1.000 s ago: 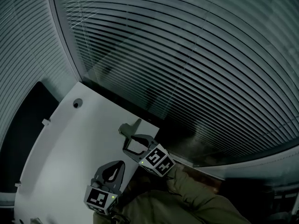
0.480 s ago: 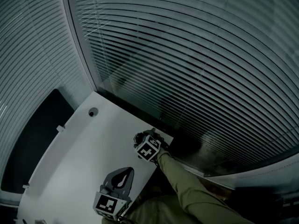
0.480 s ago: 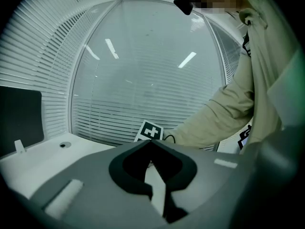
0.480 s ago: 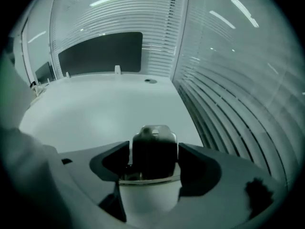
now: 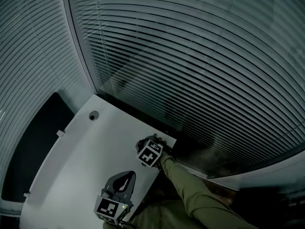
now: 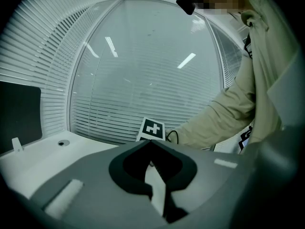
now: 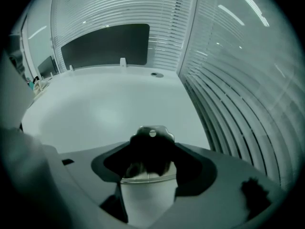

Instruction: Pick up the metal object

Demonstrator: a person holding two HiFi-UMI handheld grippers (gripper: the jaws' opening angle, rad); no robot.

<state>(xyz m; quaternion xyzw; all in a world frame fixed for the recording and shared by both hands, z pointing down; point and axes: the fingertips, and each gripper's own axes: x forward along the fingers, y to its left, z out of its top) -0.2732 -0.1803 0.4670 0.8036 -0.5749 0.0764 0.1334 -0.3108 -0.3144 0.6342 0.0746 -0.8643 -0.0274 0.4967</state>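
The metal object (image 7: 152,136) is a small dark piece with a bright rivet on top. It lies on the white table (image 5: 95,147) between the tips of my right gripper (image 7: 152,143). The jaws stand wide on either side of it and are closing. In the head view my right gripper (image 5: 153,139) points down at the table's far right corner by the blinds and covers the object. My left gripper (image 5: 129,174) rests near the table's front edge, jaw tips together and nothing in them. The left gripper view shows the same shut tips (image 6: 151,141).
Slatted blinds (image 5: 190,56) run close behind the table's far edge, right beside my right gripper. A round cable hole (image 5: 93,115) sits far left on the table. A dark panel (image 5: 33,137) stands past the left edge. An olive sleeve (image 5: 190,190) reaches in from below.
My right gripper has moved forward and tipped down over the metal object, which lay in plain sight ahead of its jaws a second ago. The left gripper has stayed put.
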